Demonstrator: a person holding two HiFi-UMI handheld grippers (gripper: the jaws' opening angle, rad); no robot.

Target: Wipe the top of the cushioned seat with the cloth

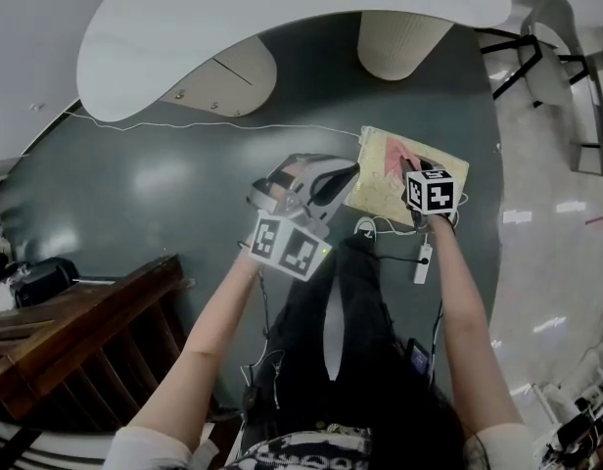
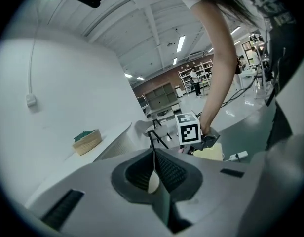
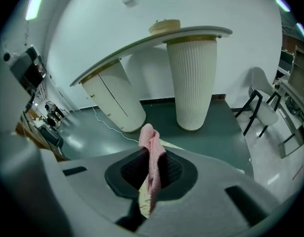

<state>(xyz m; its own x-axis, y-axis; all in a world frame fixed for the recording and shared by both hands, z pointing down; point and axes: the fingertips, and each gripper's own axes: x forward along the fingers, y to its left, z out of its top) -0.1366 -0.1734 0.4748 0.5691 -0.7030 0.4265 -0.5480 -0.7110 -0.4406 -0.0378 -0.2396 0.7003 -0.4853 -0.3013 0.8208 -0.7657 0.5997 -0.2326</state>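
The cushioned seat point(image 1: 380, 199) is a pale yellow square pad low on the dark green floor, just ahead of the person. A pink cloth point(image 3: 151, 147) hangs bunched between my right gripper's jaws, and my right gripper point(image 3: 151, 158) is shut on it. In the head view the right gripper point(image 1: 411, 167) reaches over the seat's near right part, and the cloth point(image 1: 395, 158) rests on the cushion. My left gripper point(image 1: 350, 172) hovers by the seat's left edge. In the left gripper view the left gripper point(image 2: 153, 156) is shut and holds nothing.
A white table point(image 1: 282, 27) on ribbed cylinder legs point(image 3: 191, 83) stands beyond the seat. A white cable point(image 1: 213, 125) runs across the floor. A power strip point(image 1: 422, 262) lies near the person's feet. Dark wooden steps point(image 1: 76, 331) are at left, a black-legged chair point(image 3: 263, 107) at right.
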